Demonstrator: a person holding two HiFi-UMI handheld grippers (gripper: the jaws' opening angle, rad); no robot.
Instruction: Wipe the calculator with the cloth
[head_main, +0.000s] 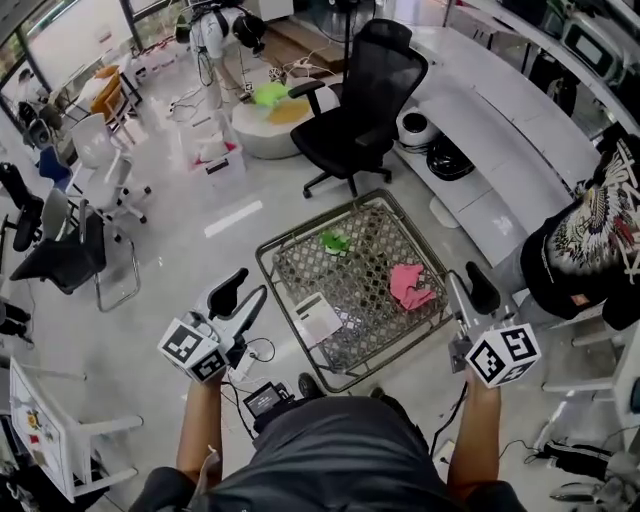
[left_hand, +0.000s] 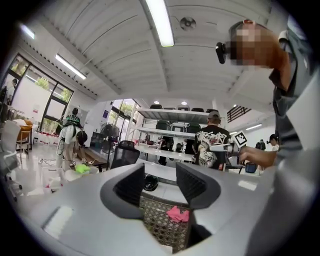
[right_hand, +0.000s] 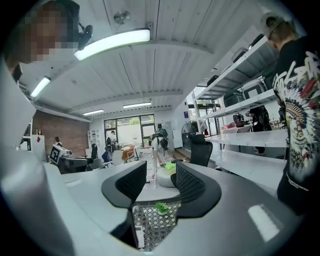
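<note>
A low wire-mesh table (head_main: 283, 268) stands on the floor in front of me. On it lie a pink cloth (head_main: 410, 287) at the right, a small green thing (head_main: 334, 242) at the far side, and a flat white calculator (head_main: 318, 318) at the near left. My left gripper (head_main: 250, 288) hovers off the table's near left edge, open and holding nothing. My right gripper (head_main: 466, 282) hangs beyond the near right corner, also open and holding nothing. The left gripper view shows the pink cloth (left_hand: 178, 214) below the parted jaws. The right gripper view shows the green thing (right_hand: 161, 206) on the mesh.
A black office chair (head_main: 365, 100) stands just beyond the table. A long white desk (head_main: 500, 130) runs along the right, where a person in a black printed shirt (head_main: 590, 240) stands. Chairs (head_main: 75, 245) crowd the left. Cables and a small device (head_main: 265, 398) lie by my feet.
</note>
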